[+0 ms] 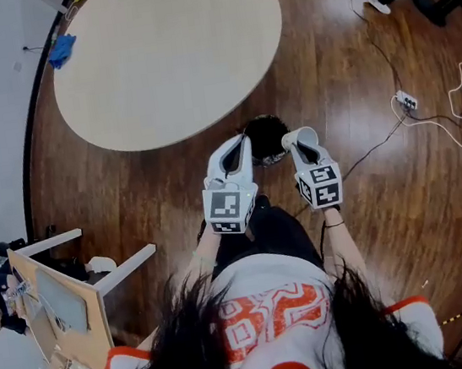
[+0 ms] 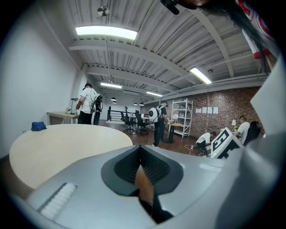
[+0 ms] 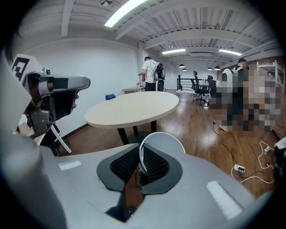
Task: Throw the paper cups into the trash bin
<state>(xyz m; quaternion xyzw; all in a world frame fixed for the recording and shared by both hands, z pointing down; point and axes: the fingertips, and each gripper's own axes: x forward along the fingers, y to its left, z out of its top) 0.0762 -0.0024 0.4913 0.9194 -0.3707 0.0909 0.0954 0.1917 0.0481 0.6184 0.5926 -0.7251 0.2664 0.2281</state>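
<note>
In the head view, a black trash bin (image 1: 263, 132) stands on the wood floor just past the round table, and both grippers hover over its near rim. My right gripper (image 1: 300, 141) is shut on the rim of a white paper cup (image 1: 303, 135). The right gripper view shows that cup (image 3: 164, 142) pinched by its wall between the ribbed pads of my right gripper (image 3: 140, 166). My left gripper (image 1: 237, 143) is beside it to the left. In the left gripper view, my left gripper (image 2: 141, 169) has its jaws shut with nothing between them.
A round beige table (image 1: 168, 53) fills the space ahead, with a blue cloth (image 1: 61, 50) at its far left edge. A wooden chair (image 1: 71, 306) stands at my left. A power strip (image 1: 407, 100) and cables lie on the floor to the right. People stand far off.
</note>
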